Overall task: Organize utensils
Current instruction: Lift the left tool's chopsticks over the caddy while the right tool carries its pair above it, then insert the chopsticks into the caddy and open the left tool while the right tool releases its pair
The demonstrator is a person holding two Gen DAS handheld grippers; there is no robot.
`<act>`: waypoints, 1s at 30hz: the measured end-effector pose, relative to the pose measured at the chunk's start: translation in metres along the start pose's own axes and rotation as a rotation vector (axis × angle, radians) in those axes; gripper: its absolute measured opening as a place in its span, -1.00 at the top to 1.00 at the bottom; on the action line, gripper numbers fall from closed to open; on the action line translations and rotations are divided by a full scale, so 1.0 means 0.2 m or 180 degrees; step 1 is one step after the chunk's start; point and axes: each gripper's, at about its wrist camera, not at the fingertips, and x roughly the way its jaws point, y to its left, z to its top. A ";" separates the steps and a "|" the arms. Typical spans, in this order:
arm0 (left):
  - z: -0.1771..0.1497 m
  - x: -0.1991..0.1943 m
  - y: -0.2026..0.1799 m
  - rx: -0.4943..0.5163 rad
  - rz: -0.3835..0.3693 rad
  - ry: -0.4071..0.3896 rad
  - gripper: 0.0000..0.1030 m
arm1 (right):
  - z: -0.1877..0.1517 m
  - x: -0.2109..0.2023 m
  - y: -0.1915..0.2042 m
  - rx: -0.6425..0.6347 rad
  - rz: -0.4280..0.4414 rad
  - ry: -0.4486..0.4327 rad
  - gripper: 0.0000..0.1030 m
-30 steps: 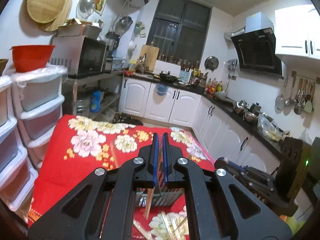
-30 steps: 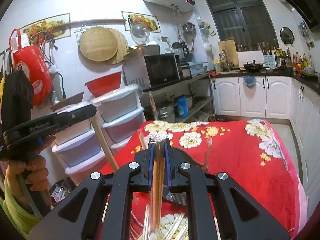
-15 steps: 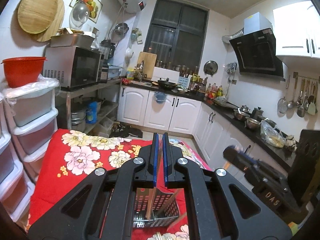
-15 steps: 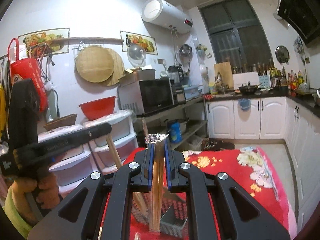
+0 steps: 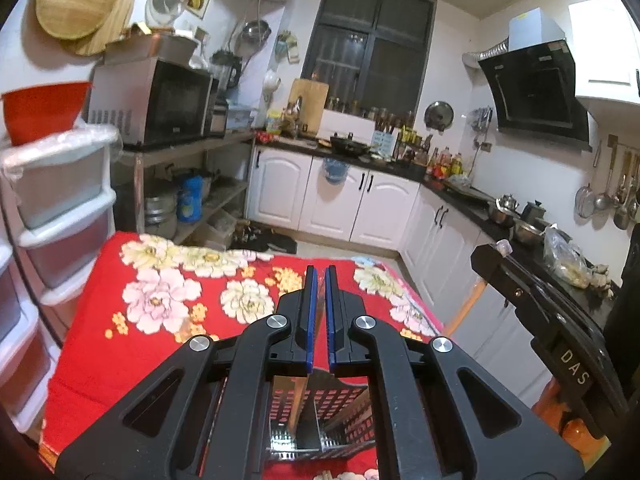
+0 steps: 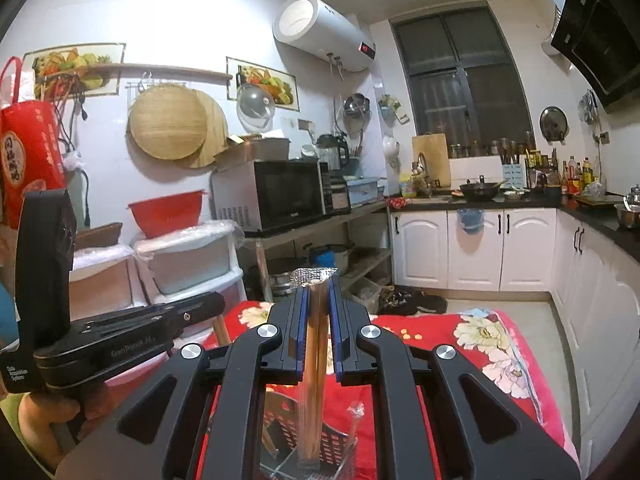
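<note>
Both grippers had swung over the perforated utensil caddy (image 6: 320, 446) w/ the right gripper (image 6: 318, 312) clenched on a chopstick bundle (image 6: 316, 360) now dipping inside, left gripper (image 5: 319, 312) clenched on one chopstick (image 5: 298, 400), so drop-in looked next.

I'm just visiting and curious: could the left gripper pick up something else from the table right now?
Probably not yet: the left gripper is shut on a chopstick that reaches down into the metal basket, so it would have to let go first.

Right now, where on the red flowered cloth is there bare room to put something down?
The red flowered tablecloth is bare from the perforated metal utensil holder out to its far edge, and along the side near the white plastic drawers. It is crowded at the holder, where both grippers hang, the right gripper holding a bundle of wooden chopsticks.
</note>
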 end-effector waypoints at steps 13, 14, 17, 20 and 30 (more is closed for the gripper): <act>-0.20 0.14 0.10 -0.0058 -0.0104 0.0211 0.99 | -0.23 0.13 0.01 0.0027 -0.0076 0.0160 0.81; -0.21 0.14 0.10 -0.0062 -0.0106 0.0225 0.99 | -0.24 0.14 0.01 0.0025 -0.0094 0.0163 0.81; -0.25 0.15 0.13 -0.0080 -0.0122 0.0261 0.99 | -0.27 0.16 0.02 0.0028 -0.0110 0.0162 0.81; -0.27 0.14 0.17 -0.0109 -0.0138 0.0254 0.99 | -0.30 0.17 0.05 0.0014 -0.0142 0.0174 0.81; -0.31 0.06 0.22 -0.0152 -0.0097 0.0214 0.99 | -0.38 0.16 0.06 0.0087 -0.0185 0.0274 0.81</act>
